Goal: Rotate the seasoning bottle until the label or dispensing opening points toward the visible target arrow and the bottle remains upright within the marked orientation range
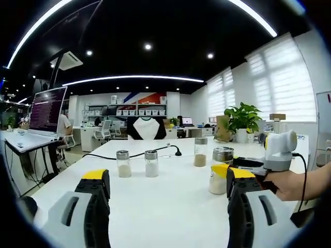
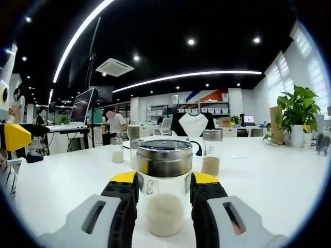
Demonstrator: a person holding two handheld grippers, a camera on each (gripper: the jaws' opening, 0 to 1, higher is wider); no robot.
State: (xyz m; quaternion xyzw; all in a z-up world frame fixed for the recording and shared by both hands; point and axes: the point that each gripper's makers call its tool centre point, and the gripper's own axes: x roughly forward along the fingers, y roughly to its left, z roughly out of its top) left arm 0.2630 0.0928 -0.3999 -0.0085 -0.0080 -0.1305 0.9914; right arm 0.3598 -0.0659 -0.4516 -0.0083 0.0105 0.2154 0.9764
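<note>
A glass seasoning bottle (image 2: 164, 201) with a metal lid and pale powder stands upright on the white table (image 2: 269, 175). My right gripper (image 2: 164, 181) is shut on it, one yellow-tipped jaw pressed to each side. In the left gripper view the same bottle (image 1: 223, 155) is at the right, with the right gripper (image 1: 223, 174) reaching in from the right, held by a person's hand (image 1: 297, 184). My left gripper (image 1: 166, 178) is open low over bare table, nothing between its jaws. It shows at the left edge of the right gripper view as a yellow tip (image 2: 15, 137).
Three more seasoning bottles (image 1: 123, 163) (image 1: 151, 163) (image 1: 200, 152) stand further back on the table. A black cable (image 1: 155, 151) runs behind them. A potted plant (image 1: 242, 121) is at the far right. A monitor (image 1: 47, 109) stands on a desk at the left, with a person (image 2: 115, 123) seated beyond.
</note>
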